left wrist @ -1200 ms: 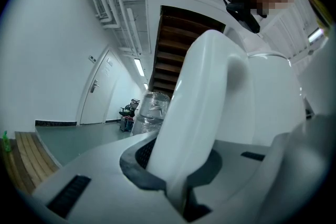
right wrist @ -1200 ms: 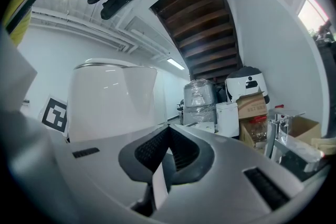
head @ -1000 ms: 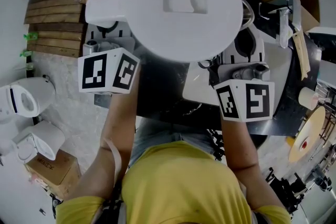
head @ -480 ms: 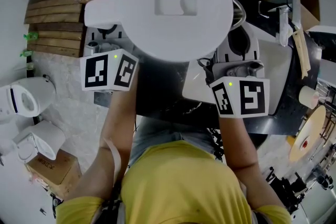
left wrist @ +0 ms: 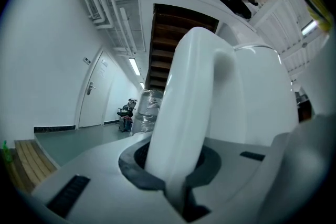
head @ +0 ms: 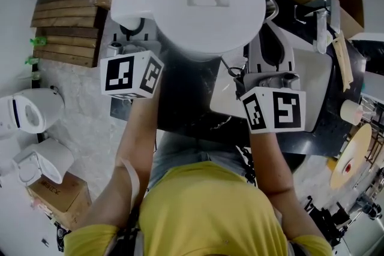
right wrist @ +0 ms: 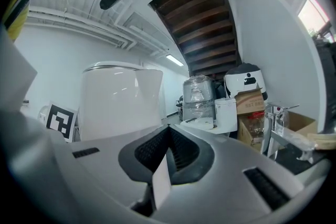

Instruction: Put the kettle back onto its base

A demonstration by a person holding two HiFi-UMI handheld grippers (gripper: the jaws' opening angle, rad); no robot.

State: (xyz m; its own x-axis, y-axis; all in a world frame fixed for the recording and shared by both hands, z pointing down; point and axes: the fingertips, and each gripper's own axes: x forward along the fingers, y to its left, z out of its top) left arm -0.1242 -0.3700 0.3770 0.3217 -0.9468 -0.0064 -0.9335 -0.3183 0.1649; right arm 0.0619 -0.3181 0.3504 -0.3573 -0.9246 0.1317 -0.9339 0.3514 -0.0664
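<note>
The left gripper's (left wrist: 176,178) fingers are closing on the stiff, smooth handle (left wrist: 189,97), likely the best hold for the probably heavy kettle (head: 207,6); the right gripper's (right wrist: 164,162) fingers are together.

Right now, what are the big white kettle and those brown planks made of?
The kettle looks like smooth white plastic: even colour, soft sheen, moulded shape. The planks are probably unfinished wood: dull brown slats with gaps between.

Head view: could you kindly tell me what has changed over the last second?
The kettle now looks smaller, as if lowered; the left tool, jaws closing on its handle, edged rightward. The right tool stayed put, shut and empty.
</note>
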